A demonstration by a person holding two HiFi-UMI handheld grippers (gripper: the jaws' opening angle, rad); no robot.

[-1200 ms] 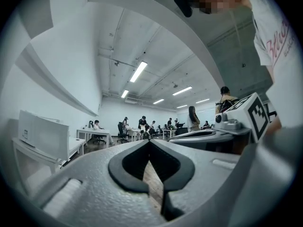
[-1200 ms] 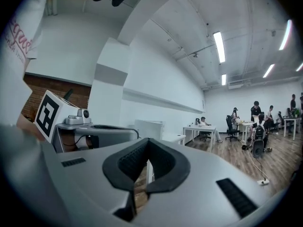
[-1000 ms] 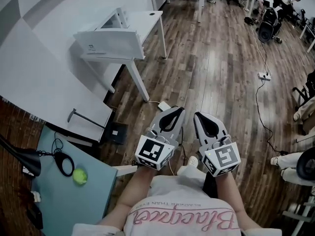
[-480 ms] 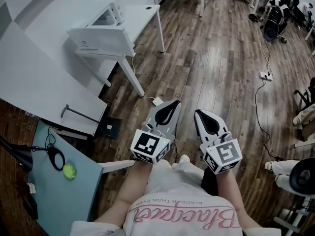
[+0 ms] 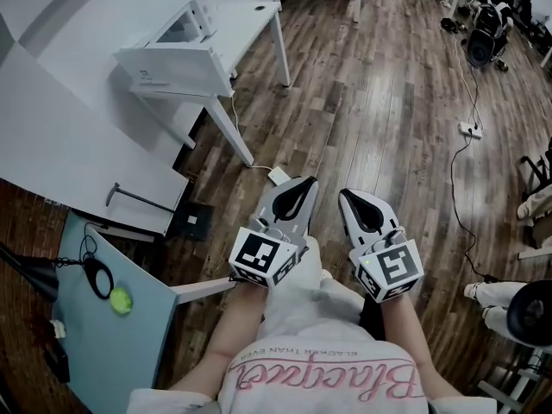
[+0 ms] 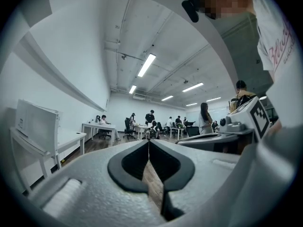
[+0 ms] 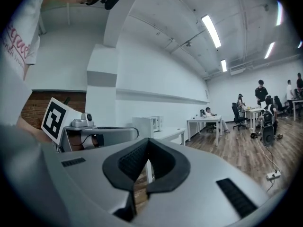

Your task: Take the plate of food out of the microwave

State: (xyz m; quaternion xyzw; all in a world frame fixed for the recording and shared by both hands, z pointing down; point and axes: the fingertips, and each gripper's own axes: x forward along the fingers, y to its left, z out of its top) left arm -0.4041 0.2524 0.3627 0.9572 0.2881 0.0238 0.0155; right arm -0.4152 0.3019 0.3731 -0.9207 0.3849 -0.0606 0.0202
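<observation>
- The left gripper [image 5: 304, 185] and the right gripper [image 5: 348, 198] are held side by side close to the person's body, above the wooden floor [image 5: 379, 93], and point toward the far side of the room.
- In the left gripper view, the jaws of the left gripper [image 6: 149, 142] are together at their tips with nothing between them; only floor shows through the hollow behind the tips.
- In the right gripper view, the jaws of the right gripper [image 7: 149, 141] are likewise closed and hold nothing.
- The microwave [image 5: 177, 46] stands on a white table [image 5: 254, 20] at the far left, well apart from both grippers.
- Its door looks swung open, but the plate of food cannot be made out inside from any view.
- The right gripper view shows the microwave [image 7: 149, 125] beyond the closed jaws, left of centre.
- At the near left is a pale blue table [image 5: 103, 352] with a green ball [image 5: 121, 300] on it, just beside a black cable loop [image 5: 97, 277].
- A power strip [image 5: 470, 130] lies on the floor at the far right.
</observation>
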